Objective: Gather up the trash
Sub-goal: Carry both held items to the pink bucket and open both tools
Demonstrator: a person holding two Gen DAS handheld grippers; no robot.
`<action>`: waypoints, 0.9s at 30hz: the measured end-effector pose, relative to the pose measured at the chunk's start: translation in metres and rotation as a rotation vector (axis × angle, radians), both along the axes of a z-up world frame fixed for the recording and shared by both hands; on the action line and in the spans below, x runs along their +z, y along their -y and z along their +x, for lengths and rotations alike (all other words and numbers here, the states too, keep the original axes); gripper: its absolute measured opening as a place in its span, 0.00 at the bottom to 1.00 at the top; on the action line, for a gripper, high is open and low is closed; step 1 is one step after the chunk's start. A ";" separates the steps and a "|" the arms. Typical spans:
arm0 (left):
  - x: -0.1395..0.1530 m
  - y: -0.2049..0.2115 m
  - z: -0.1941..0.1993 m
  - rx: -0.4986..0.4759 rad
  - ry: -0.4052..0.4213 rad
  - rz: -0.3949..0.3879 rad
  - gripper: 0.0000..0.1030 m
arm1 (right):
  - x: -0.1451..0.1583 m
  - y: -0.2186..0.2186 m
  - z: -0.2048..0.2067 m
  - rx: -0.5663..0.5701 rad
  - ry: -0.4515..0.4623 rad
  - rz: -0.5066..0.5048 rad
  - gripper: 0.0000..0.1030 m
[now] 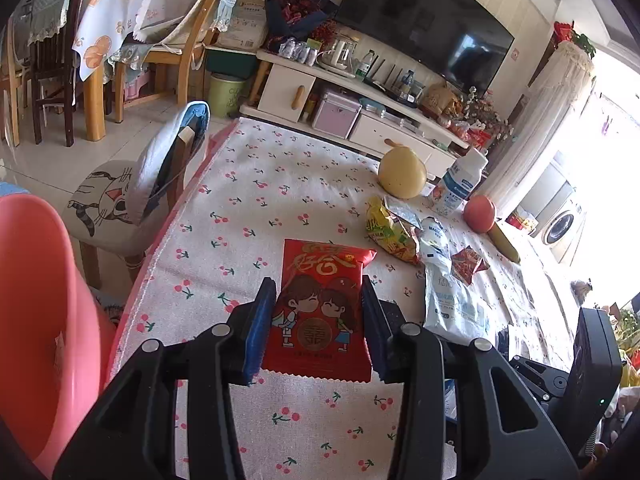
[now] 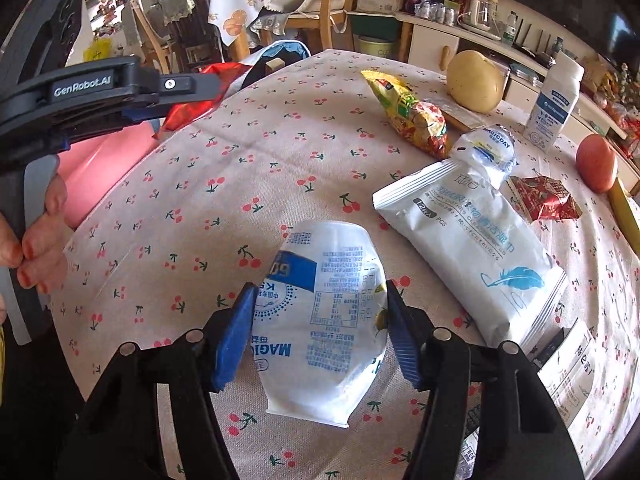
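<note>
One table in a cherry-print cloth [image 2: 280, 152], with a pink plastic bin [image 1: 36, 320] off the left gripper's left side. Loose wrappers ahead of the right gripper: one long white wipes pack [image 2: 472, 252], one yellow snack bag [image 2: 412, 114], one small red foil packet [image 2: 544, 196]. The left gripper [image 1: 320, 312] pinches a flat red packet with a cartoon couple [image 1: 320, 308]. The right gripper [image 2: 320, 332] has its blue pads against a crumpled white pouch with blue print [image 2: 324, 316], lying on the cloth.
</note>
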State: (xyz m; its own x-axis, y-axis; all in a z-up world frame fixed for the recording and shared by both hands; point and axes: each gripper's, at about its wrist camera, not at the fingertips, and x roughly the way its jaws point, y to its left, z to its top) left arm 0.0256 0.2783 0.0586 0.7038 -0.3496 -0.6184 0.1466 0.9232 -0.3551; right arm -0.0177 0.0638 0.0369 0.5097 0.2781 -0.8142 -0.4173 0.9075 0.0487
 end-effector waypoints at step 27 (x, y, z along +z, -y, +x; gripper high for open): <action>0.022 -0.197 -0.052 0.537 0.047 -0.200 0.43 | 0.111 -0.204 0.012 0.202 0.127 0.297 0.61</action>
